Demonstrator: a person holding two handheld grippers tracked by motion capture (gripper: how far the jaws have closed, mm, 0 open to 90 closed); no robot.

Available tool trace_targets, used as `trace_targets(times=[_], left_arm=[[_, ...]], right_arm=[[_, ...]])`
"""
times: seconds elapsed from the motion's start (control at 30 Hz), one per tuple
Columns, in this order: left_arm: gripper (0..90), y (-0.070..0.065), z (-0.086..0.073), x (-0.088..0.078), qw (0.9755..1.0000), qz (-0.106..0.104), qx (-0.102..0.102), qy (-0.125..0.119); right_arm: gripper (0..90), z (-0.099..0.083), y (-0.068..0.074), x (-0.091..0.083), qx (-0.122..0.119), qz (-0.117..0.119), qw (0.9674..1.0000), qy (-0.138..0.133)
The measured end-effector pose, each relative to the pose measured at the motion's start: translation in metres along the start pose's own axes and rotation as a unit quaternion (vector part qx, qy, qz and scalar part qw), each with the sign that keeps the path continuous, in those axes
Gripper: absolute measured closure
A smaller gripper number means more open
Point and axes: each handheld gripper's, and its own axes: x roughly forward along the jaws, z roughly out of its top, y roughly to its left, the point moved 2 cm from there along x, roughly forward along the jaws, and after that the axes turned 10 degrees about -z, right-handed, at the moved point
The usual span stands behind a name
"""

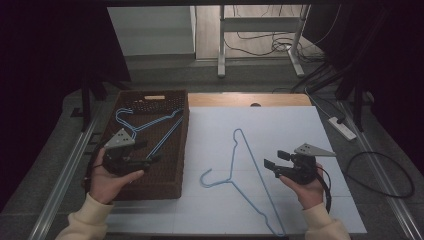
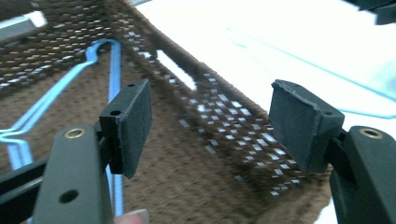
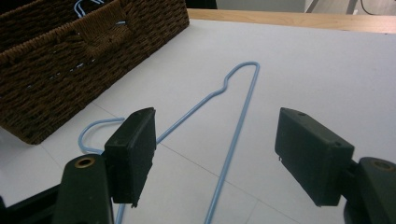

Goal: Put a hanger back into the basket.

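On the white tabletop [image 1: 300, 130] a blue wire hanger [image 1: 248, 175] lies flat, hook toward the brown wicker basket [image 1: 177, 150], just in front of the right claw [image 1: 272, 162]. That claw is spread wide with nothing in it, hovering just right of the hanger. The left claw [image 1: 150, 155] sits over the basket, also wide open and empty.

Biggest risk imo: the wire is thin and lies flush on the surface, so the pads could easily slide over it or just pinch air. Grab it near one end and it'll probably swing and snag the basket rim on the way in. The hook could catch in the weave too.

Basket already has blue hangers [image 1: 145, 122] in it, at least one, looks like two overlapping, so a new one may tangle with them.
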Motion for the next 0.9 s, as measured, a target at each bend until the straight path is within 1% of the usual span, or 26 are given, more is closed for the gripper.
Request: trace_targets(times=[0.03,0.13,0.17,0.2,0.27,0.3,0.37,0.43,0.5,0.53,0.57,0.63,0.9], left_arm=[[30.9,-0.003,-0.002,0.002,1.0,-0.006,-0.001,-0.002],[30.9,-0.011,-0.006,0.007,0.9999,-0.011,0.006,-0.001],[30.8,-0.015,-0.008,0.009,0.9998,-0.02,0.008,-0.004],[30.2,-0.017,-0.009,0.01,0.9997,-0.024,0.009,-0.006],[30.2,-0.021,-0.01,0.012,0.9995,-0.026,0.014,-0.006],[30.3,-0.022,-0.011,0.013,0.9995,-0.026,0.016,-0.008],[30.3,-0.022,-0.013,0.016,0.9994,-0.029,0.011,-0.014],[30.3,-0.023,-0.017,0.019,0.9994,-0.032,0.008,-0.011],[30.3,-0.023,-0.02,0.022,0.9995,-0.029,0.01,-0.005],[30.3,-0.024,-0.021,0.022,0.9996,-0.025,0.013,-0.005],[30.3,-0.024,-0.021,0.022,0.9996,-0.024,0.014,-0.007],[30.3,-0.025,-0.02,0.022,0.9994,-0.029,0.014,-0.013],[30.3,-0.025,-0.021,0.024,0.9994,-0.029,0.015,-0.014]], right_arm=[[29.7,0.0,-0.001,-0.001,-0.001,0.0,1.0,0.0],[29.7,-0.001,-0.002,-0.002,0.0,0.002,1.0,-0.002],[29.7,0.0,-0.003,-0.003,-0.002,0.002,1.0,-0.003],[29.8,0.0,-0.003,-0.004,-0.005,0.003,1.0,-0.004],[29.8,0.001,-0.003,-0.005,-0.011,0.007,0.9999,-0.005],[29.9,0.001,-0.003,-0.005,-0.015,0.008,0.9998,-0.006],[29.9,0.0,-0.003,-0.006,-0.024,0.01,0.9996,-0.006],[29.9,0.0,-0.001,-0.006,-0.037,0.01,0.9993,-0.006],[29.9,0.0,0.0,-0.007,-0.053,0.006,0.9986,-0.008],[30.1,0.0,0.001,-0.007,-0.062,0.003,0.998,-0.008],[30.0,-0.001,0.001,-0.008,-0.066,0.002,0.9978,-0.008],[30.2,-0.003,0.001,-0.009,-0.067,0.005,0.9977,-0.007],[30.9,-0.006,-0.004,-0.011,-0.065,0.004,0.9979,-0.006]])
